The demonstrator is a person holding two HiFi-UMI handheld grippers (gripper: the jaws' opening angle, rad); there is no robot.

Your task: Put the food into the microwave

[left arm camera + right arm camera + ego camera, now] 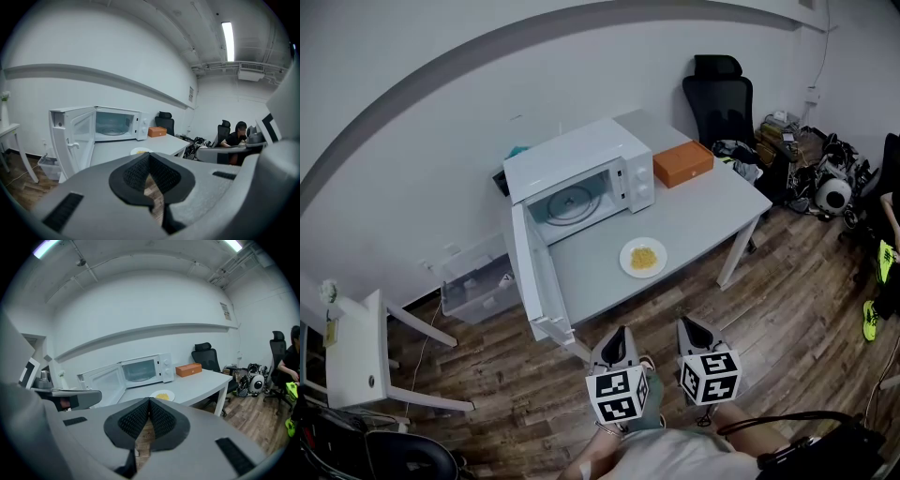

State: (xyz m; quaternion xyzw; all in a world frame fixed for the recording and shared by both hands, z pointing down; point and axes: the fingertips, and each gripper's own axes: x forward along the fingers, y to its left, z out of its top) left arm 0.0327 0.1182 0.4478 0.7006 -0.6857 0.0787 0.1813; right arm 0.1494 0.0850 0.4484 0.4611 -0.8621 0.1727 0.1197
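Note:
A white plate with yellow food (643, 257) lies near the front edge of the grey table (703, 214), in front of the white microwave (581, 173). The microwave's door (531, 274) hangs wide open toward me, and its glass turntable (570, 202) is bare. Both grippers are held low in front of the table, well short of the plate. My left gripper (618, 339) is shut with nothing in it, and so is my right gripper (693, 329). The plate (162, 396) shows just above the right gripper's jaws, and the plate's rim (140, 151) just above the left's.
An orange box (682, 163) sits on the table right of the microwave. A black office chair (721, 103) and a heap of gear (811, 164) stand at the right. A clear bin (478, 281) sits under the table; a white stand (366, 352) is at left. A person (236, 134) sits far right.

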